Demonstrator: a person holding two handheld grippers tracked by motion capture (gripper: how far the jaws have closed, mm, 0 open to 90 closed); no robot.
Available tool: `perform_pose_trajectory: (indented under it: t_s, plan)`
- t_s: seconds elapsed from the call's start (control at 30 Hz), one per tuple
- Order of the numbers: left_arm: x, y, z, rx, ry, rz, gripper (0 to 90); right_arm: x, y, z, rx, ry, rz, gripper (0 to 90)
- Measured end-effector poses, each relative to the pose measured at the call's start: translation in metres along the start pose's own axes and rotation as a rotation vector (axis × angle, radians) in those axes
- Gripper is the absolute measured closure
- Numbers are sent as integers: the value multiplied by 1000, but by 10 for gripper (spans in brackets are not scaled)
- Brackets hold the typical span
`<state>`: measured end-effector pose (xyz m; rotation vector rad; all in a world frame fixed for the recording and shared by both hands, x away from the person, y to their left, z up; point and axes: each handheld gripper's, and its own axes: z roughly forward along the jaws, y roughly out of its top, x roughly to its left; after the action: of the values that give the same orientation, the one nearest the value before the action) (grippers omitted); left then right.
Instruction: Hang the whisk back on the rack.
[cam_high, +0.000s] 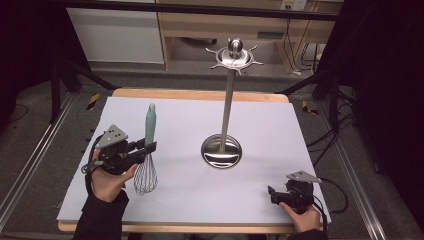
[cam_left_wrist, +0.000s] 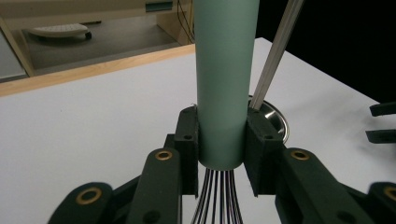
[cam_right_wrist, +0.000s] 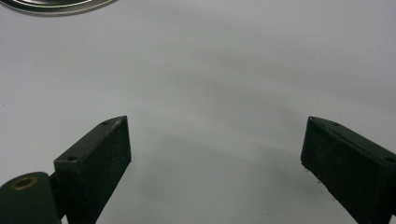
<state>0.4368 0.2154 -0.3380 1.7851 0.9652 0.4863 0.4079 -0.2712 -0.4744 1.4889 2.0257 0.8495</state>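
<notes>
Black jaws of the left gripper (cam_left_wrist: 222, 154) pinch the green whisk (cam_left_wrist: 226, 84) handle. Beyond it stands a shiny stand (cam_high: 223, 110). Right gripper (cam_right_wrist: 215, 149) is spread wide.

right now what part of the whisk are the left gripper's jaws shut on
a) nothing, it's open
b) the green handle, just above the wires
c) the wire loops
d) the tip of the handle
b: in the left gripper view the left gripper has its jaws pressed on both sides of the whisk at the bottom of its green handle, with the wires fanning out just below.
</notes>
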Motion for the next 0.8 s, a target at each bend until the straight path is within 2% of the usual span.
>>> perform_pose_trajectory:
  t_s: [0.1, 0.4, 0.8]
  plan:
    - [-3, 4, 0, -15, -3, 7, 688, 0, 0, 0, 1, -1, 0, 88]
    - [-7, 9, 5, -22, -10, 23, 688, 0, 1, 0, -10, -12, 7, 88]
    - [-17, 23, 17, -35, -46, 36, 688, 1, 3, 1, -16, -19, 10, 88]
